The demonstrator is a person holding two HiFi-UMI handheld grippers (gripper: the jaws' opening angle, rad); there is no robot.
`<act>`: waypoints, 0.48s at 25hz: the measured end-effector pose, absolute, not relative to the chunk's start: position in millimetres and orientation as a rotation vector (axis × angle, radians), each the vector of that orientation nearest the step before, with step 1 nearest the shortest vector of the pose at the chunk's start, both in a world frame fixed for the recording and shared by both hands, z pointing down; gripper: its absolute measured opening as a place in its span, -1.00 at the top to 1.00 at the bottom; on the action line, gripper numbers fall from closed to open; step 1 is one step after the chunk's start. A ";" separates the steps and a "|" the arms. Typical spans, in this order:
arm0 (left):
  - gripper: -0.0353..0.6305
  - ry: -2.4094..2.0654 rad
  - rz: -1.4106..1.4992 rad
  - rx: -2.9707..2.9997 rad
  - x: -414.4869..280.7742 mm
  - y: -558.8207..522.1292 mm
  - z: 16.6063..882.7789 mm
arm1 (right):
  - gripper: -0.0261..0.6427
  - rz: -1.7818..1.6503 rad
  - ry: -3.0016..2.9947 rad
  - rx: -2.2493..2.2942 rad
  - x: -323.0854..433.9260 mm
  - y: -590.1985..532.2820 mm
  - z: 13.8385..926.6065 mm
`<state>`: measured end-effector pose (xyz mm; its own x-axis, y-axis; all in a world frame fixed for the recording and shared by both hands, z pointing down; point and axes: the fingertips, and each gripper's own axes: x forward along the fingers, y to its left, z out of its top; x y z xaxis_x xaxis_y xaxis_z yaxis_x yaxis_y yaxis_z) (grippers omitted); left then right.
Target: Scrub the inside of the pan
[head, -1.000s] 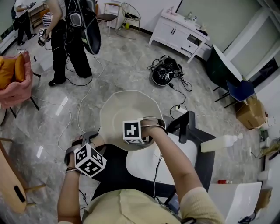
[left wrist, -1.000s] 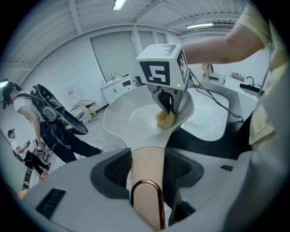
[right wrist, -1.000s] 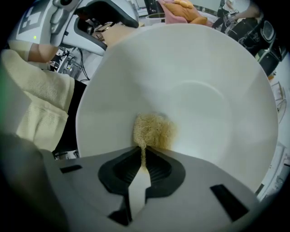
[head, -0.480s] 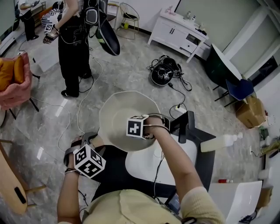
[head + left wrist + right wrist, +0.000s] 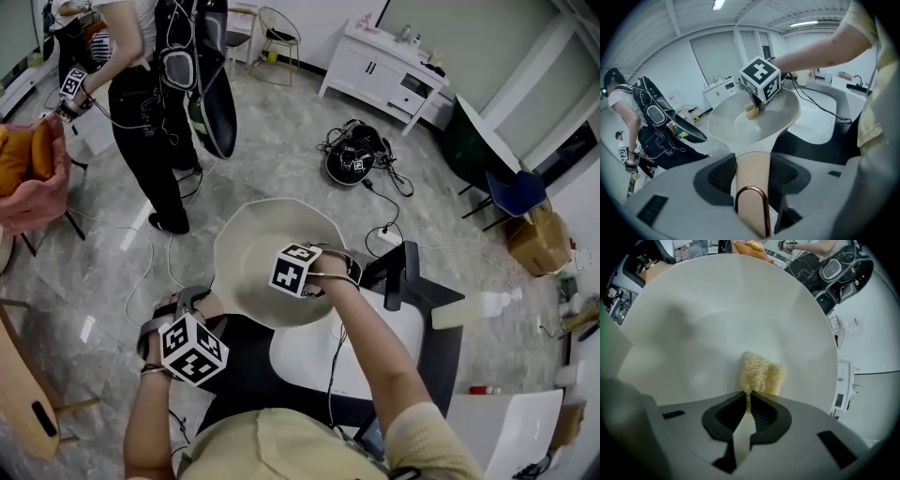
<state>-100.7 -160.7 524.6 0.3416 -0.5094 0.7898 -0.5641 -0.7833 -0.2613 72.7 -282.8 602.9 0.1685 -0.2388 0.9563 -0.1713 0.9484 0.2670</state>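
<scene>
The left gripper [image 5: 752, 172] is clenched on the handle [image 5: 751, 185] of the pan [image 5: 754, 119]; the pale bar, with a copper hanging loop [image 5: 752, 197] at its near end, fills the gap between the jaws; the pan's bowl juts straight out ahead of those jaws, its open side turned up and toward the right gripper [image 5: 747, 405]; that gripper is closed on a yellowish fibrous scrub pad [image 5: 759, 373], nipped at its near edge so that most of it sticks out beyond the jaw tips; the pad's far end is pressed against the inner wall of the pan, low on the curve just ahead of the tips, with the flat middle of the bowl farther out and above it in the right gripper view; in the head view the right gripper sits inside the rim on the side nearest the person

The scrubbing looks to be under way rather than starting or finished, since pad and pan are in contact and both tools are gripping; the pale inside shows no visible grime, suds or wet streaks, so the pictures cannot say how much of it has been covered; judging from where the pad rests, the middle of the bowl and the wall beyond it, farthest from the right gripper's tips, may yet need passes
</scene>
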 end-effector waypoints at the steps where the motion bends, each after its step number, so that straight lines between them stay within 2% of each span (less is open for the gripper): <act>1: 0.18 -1.011 1.453 2.524 -100.8 -160.5 524.7 | 0.80 -0.054 -1.420 0.364 71.1 -285.0 603.2; 12: 0.18 -1.010 1.449 2.522 -101.9 -161.0 523.1 | 0.80 -0.084 -1.586 0.410 38.7 -287.9 597.9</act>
